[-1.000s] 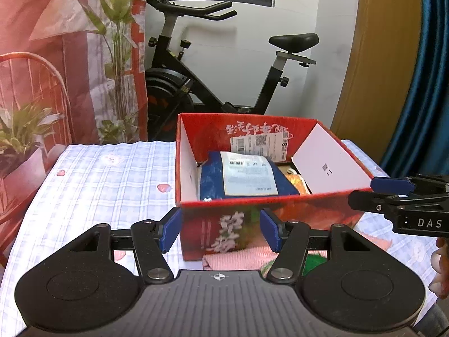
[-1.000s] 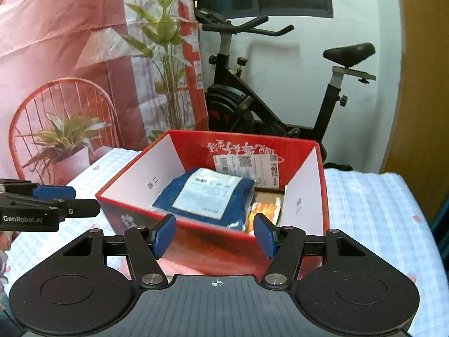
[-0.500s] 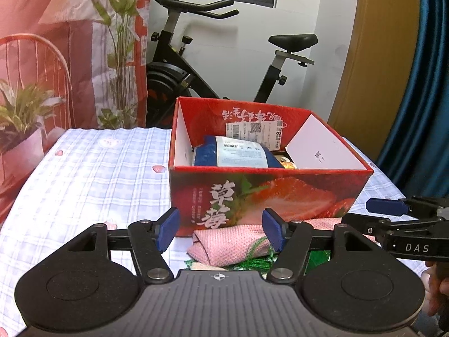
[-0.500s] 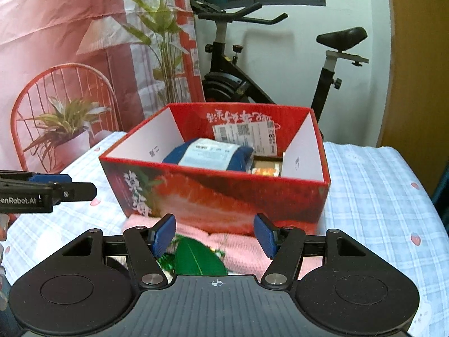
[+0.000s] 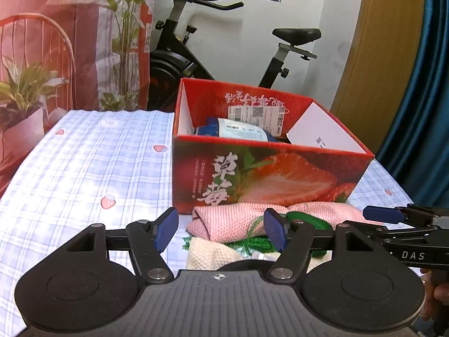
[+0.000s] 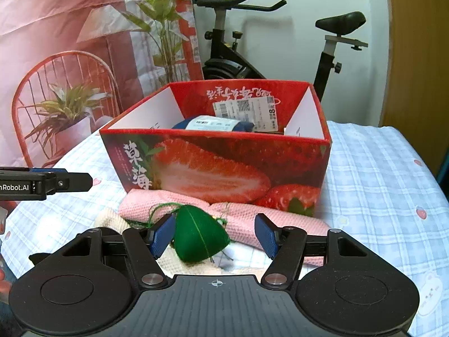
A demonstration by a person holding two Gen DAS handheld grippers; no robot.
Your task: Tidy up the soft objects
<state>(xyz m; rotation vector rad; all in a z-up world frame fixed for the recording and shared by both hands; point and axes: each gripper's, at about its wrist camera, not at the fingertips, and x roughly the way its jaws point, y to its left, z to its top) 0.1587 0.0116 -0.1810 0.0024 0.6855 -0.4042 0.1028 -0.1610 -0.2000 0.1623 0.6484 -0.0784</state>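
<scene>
**Hovering over the soft pile, both grippers spread and empty**

Looking along the left gripper (image 5: 221, 229), I see its blue pads wide apart with nothing between them. It hangs above the near end of a pink knitted cloth (image 5: 233, 220) that lies on the checked tablecloth (image 5: 84, 168), right against the front wall of the strawberry box (image 5: 269, 179). A cream cloth (image 5: 207, 254) lies nearer to me, partly under the pink one, with green yarn (image 5: 252, 243) tangled between them.

From the right wrist camera, the right gripper (image 6: 216, 237) is likewise released, pads well apart, gripping nothing. A green stuffed cone (image 6: 197, 237) sits on the cloths just beside the left pad (image 6: 161, 237); I cannot tell whether they touch. The pink cloth (image 6: 280, 221) runs along the box (image 6: 213, 168) front, its right end reaching past the other pad.

Inside the box: a blue packet (image 6: 213, 125) with a white label, leaning toward the back wall, and a shipping label (image 6: 245, 109) stuck on that wall.

Each gripper shows in the other's view: right (image 5: 393, 219) at the far right edge, left (image 6: 70, 182) at the far left, both near the pile.

Behind the table: exercise bike (image 6: 238, 64), red wire chair (image 6: 64, 104) with a potted plant (image 6: 67, 112).
</scene>
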